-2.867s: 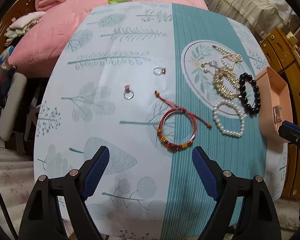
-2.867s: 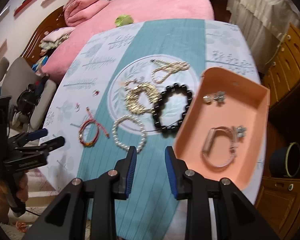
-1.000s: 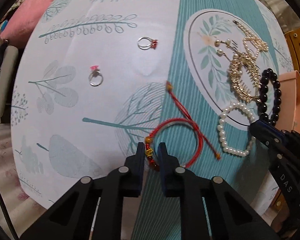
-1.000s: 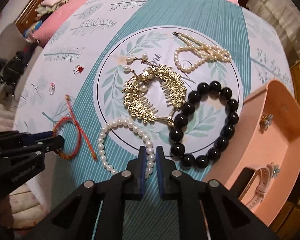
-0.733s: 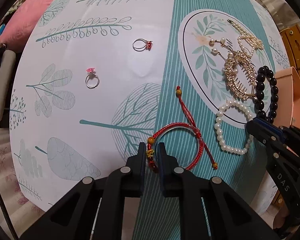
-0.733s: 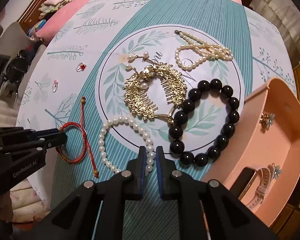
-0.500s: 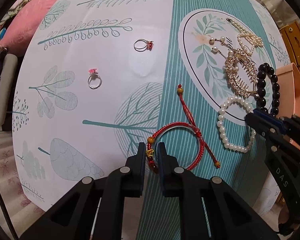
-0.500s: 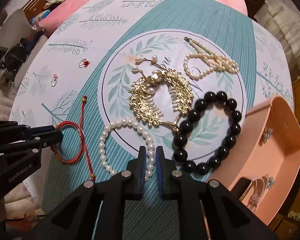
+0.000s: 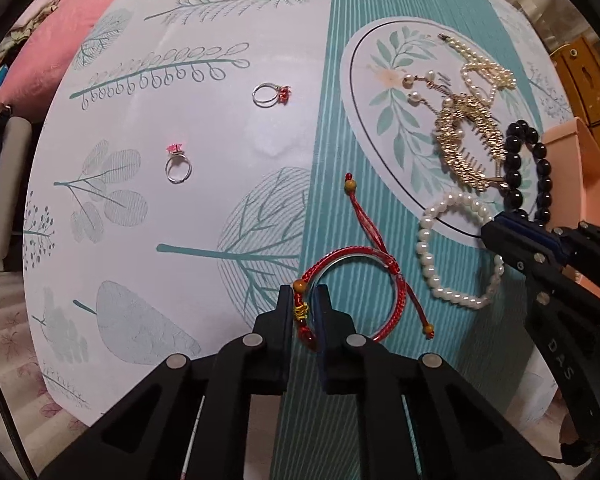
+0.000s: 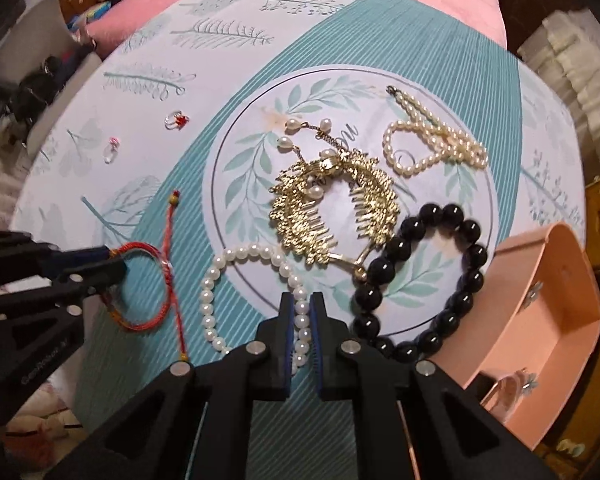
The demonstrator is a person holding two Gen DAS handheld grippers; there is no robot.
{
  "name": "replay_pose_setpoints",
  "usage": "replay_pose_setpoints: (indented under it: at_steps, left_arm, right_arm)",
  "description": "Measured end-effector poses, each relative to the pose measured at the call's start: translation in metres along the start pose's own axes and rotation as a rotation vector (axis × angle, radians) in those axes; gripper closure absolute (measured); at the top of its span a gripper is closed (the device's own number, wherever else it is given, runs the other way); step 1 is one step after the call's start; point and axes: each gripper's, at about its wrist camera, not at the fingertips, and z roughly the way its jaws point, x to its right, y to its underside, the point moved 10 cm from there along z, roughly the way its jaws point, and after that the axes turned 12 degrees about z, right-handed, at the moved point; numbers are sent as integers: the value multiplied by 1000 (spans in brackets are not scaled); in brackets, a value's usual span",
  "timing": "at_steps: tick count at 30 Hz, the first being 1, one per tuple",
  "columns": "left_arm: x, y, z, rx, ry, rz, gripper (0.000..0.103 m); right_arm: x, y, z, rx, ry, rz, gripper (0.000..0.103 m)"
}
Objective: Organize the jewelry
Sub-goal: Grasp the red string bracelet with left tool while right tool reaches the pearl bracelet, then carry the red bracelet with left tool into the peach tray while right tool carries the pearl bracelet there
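Near the bench's front edge, the left claw [image 9: 303, 312] is pinching the light, floppy red cord bracelet [image 9: 350, 292] at its beads; the right claw [image 10: 301, 320] is gripping the slippery pearl bracelet [image 10: 252, 304].

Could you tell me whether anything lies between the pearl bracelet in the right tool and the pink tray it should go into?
Yes. The right tool is shut on the pearl bracelet, and the black bead bracelet lies flat on the cloth directly between it and the pink tray. Lifting the pearls over it should avoid dragging it.
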Motion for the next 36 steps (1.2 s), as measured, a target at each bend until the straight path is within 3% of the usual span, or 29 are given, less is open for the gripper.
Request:
replay_pose_setpoints:
  at_steps: [9,19,25,36]
  left_arm:
    - [28,-10,-53,128,-53,123,95]
    - [119,-55,-116,289,24,298,95]
    - [179,-69,-105,291,82,383,95]
    - [222,-83,-64,229,125,417,95]
  right_arm:
    - [16,11,-73,146,-79,60,96]
    - [98,8,-159,317,-72,279,96]
    - [157,5,-145,329,-57,421,96]
    - [212,-8,-106,302,-154,587,96]
